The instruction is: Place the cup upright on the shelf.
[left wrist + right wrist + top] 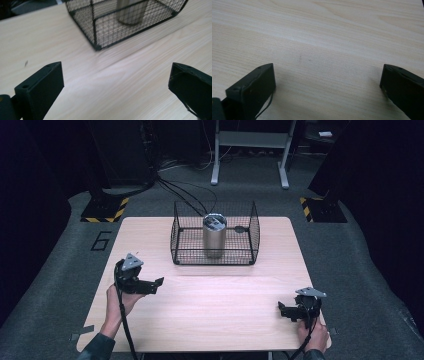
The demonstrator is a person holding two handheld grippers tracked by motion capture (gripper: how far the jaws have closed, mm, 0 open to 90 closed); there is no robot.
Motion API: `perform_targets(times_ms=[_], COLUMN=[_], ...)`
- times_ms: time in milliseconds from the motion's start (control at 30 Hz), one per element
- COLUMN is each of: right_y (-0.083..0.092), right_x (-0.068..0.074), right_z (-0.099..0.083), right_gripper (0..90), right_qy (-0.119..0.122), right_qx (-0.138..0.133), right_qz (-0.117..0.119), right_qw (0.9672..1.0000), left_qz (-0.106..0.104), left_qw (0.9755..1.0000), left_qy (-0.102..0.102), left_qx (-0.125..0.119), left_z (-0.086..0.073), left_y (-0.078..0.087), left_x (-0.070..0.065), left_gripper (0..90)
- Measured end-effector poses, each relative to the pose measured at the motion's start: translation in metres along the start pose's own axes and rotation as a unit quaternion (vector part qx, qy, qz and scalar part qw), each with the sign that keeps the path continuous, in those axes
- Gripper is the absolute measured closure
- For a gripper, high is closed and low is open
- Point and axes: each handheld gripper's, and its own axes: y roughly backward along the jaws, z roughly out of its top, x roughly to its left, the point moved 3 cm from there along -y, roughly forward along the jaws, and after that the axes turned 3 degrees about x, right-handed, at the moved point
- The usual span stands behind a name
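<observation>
Cup: a shiny metal cup [214, 236] with a dark lid stands upright inside the wire basket [181, 236].
Basket: black wire, open on top, on the far middle of the worktop [215, 315].
Left tongs [159, 282]: held over the near left part of the worktop, well apart from the basket, jaws spread wide with nothing between them.
Right tongs [280, 309]: low over the near right corner, jaws spread wide with nothing between them.
Hands: left hand [119, 301] and right hand [314, 334] each hold one pair.

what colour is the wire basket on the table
Black wire mesh basket, clearest in the high view.
</observation>
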Motion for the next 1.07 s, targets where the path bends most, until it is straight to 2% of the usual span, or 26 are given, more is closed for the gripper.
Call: perform_targets(times_ms=[200, 333, 500, 633, 767, 833, 867, 900, 933, 1000, 1067], right_y=[0.000, 0.000, 0.000, 0.000, 0.000, 0.000, -0.001, 0.000, 0.000, 0.000, 0.000], right_x=[0.000, 0.000, 0.001, 0.001, 0.001, 0.001, 0.001, 0.000, 0.001, 0.001, 0.001], right_z=[0.000, 0.000, 0.000, 0.000, 0.000, 0.000, 0.001, 0.000, 0.000, 0.000, 0.000], right_gripper=[0.0, 0.0, 0.0, 0.0, 0.0, 0.0, 0.0, 0.0, 0.0, 0.0, 0.0], right_qy=[0.002, 0.002, 0.002, 0.001, -0.003, 0.000, -0.006, 0.002, -0.003, -0.003, 0.000], right_qx=[0.000, 0.000, -0.003, -0.002, -0.001, -0.002, -0.002, 0.000, -0.001, -0.001, 0.000], right_qz=[0.000, 0.000, 0.000, 0.000, 0.000, 0.000, 0.000, 0.001, 0.000, 0.000, 0.000], right_qw=[1.0000, 1.0000, 1.0000, 1.0000, 1.0000, 1.0000, 1.0000, 1.0000, 1.0000, 1.0000, 1.0000], left_qz=[0.030, 0.044, 0.059, 0.068, 0.062, 0.067, 0.066, 0.067, 0.068, 0.080, 0.085], left_qw=[0.9986, 0.9962, 0.9931, 0.9909, 0.9911, 0.9916, 0.9918, 0.9920, 0.9920, 0.9926, 0.9922], left_qy=[0.033, 0.061, 0.084, 0.087, 0.080, 0.079, 0.078, 0.082, 0.085, 0.076, 0.075], left_qx=[0.027, 0.043, 0.056, 0.077, 0.087, 0.077, 0.077, 0.070, 0.066, 0.051, 0.052], left_z=[-0.043, -0.070, -0.098, -0.110, -0.116, -0.118, -0.119, -0.119, -0.120, -0.123, -0.124], left_y=[-0.005, -0.009, -0.017, -0.023, -0.029, -0.031, -0.031, -0.031, -0.031, -0.032, -0.032], left_x=[0.020, 0.033, 0.046, 0.052, 0.056, 0.057, 0.057, 0.057, 0.057, 0.056, 0.055], left_gripper=[0.1, 0.1, 0.0, 0.0, 0.0, 0.0, 0.0, 0.0, 0.0, 0.0, 0.0])
